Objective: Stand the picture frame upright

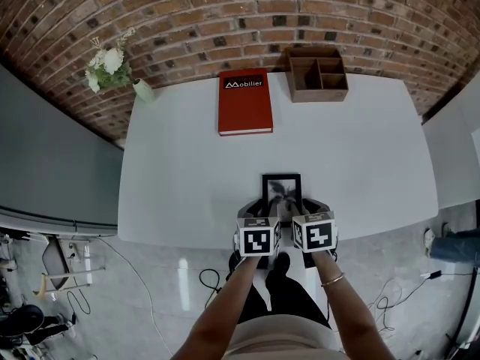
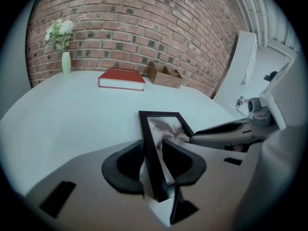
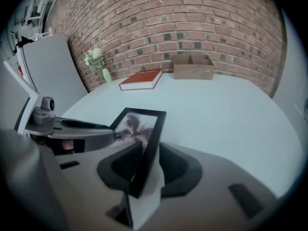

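A small black picture frame [image 1: 282, 192] with a dark plant photo lies close to the front edge of the white table [image 1: 187, 171]. My left gripper [image 1: 264, 217] is shut on the frame's left rail near the near corner. In the left gripper view that rail [image 2: 152, 148] runs between the dark pads [image 2: 124, 166] of the left gripper [image 2: 154, 166]. My right gripper [image 1: 303, 216] is shut on the right rail. The right gripper view shows the frame [image 3: 142, 129] clamped edgewise in the right gripper [image 3: 144, 166]. Whether the frame's near end is off the tabletop is hidden by the grippers.
A red book [image 1: 244, 101] lies at the back middle. A wooden desk organizer [image 1: 316, 73] stands at the back right. A vase of white flowers [image 1: 112, 70] sits at the back left corner by the brick wall. Cables lie on the floor below the table's front edge.
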Demonstrator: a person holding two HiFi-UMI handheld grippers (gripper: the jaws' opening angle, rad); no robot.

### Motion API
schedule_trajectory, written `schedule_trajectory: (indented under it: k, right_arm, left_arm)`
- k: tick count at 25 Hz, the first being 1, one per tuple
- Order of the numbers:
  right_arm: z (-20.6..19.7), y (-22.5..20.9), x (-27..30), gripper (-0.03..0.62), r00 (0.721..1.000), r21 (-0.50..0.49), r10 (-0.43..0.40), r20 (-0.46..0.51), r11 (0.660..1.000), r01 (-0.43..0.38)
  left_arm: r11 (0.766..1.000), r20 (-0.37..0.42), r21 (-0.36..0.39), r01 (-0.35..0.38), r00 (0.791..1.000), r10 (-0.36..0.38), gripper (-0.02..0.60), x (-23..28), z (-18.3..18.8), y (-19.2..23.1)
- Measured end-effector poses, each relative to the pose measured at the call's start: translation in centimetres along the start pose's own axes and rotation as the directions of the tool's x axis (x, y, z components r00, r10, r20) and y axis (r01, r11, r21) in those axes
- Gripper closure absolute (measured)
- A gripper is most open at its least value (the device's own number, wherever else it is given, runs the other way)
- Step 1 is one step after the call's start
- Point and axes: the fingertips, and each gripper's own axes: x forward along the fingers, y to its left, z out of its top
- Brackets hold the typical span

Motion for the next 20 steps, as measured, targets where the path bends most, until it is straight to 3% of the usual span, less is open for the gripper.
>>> schedule_trajectory:
  k: [7,20]
  right_arm:
    - [-0.11,-0.16,0.12,0.496,0.999,0.06,-0.017,-0.044,0.998,0.019]
    - [-0.23,-0.06,-0.25,0.505,1.0,0.068,-0.02,0.022,0.998,0.018]
  left_arm:
    - [1.0,-0.003,-0.002,0.001,1.0,-0.001,0.468,0.21,-0.14,0.04]
    - [1.0,0.018,0.009,-0.007,1.0,0.007,0.487,-0.19,0.05,0.14]
